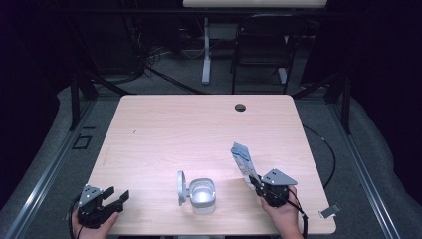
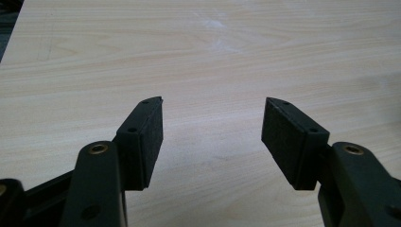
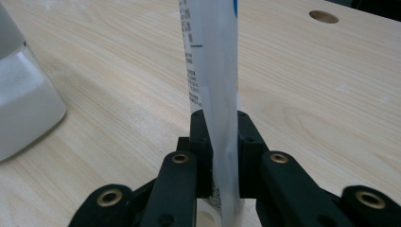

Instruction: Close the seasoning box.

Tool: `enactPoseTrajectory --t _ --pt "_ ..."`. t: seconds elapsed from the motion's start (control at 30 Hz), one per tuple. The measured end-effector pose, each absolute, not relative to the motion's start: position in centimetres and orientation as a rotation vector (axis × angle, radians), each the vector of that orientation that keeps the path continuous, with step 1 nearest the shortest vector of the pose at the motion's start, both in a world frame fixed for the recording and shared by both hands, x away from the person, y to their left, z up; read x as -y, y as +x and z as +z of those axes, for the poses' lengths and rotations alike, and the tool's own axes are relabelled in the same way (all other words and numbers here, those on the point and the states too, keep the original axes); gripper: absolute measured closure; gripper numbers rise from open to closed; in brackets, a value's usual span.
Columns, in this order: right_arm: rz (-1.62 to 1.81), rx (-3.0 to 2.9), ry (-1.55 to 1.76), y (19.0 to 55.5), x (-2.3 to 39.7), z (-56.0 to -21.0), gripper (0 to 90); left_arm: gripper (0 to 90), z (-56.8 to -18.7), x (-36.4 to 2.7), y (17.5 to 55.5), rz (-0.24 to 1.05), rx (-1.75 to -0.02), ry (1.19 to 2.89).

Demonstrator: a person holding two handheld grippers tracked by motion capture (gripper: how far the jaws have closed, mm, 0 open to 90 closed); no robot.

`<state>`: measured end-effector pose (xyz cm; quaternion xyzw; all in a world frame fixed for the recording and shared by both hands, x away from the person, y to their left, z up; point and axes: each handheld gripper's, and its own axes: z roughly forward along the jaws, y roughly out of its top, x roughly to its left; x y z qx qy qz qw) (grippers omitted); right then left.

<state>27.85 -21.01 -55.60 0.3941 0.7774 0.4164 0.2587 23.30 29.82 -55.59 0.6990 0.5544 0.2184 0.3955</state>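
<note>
Packet, white with blue print, stands pinched between the nearly closed jaws of the right gripper, above the table beside a white container; the left gripper gapes, holding nothing.

A thin white-and-blue packet stands tilted at lower right of the high view, right of an open grey box.

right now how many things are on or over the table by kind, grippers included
grippers: 2, left gripper open over bare wood, right gripper shut on the packet
packets: 1, blue and white packet held up off the table
containers: 1, white container with its lid flipped open
total: 4
</note>
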Motion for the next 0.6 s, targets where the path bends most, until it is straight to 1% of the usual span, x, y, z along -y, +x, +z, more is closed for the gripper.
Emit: enactPoseTrajectory --t 0.6 --pt "1.109 -2.142 1.065 27.55 21.53 -55.62 76.2 39.9 -55.45 -29.8 23.26 0.557 -1.4 1.769"
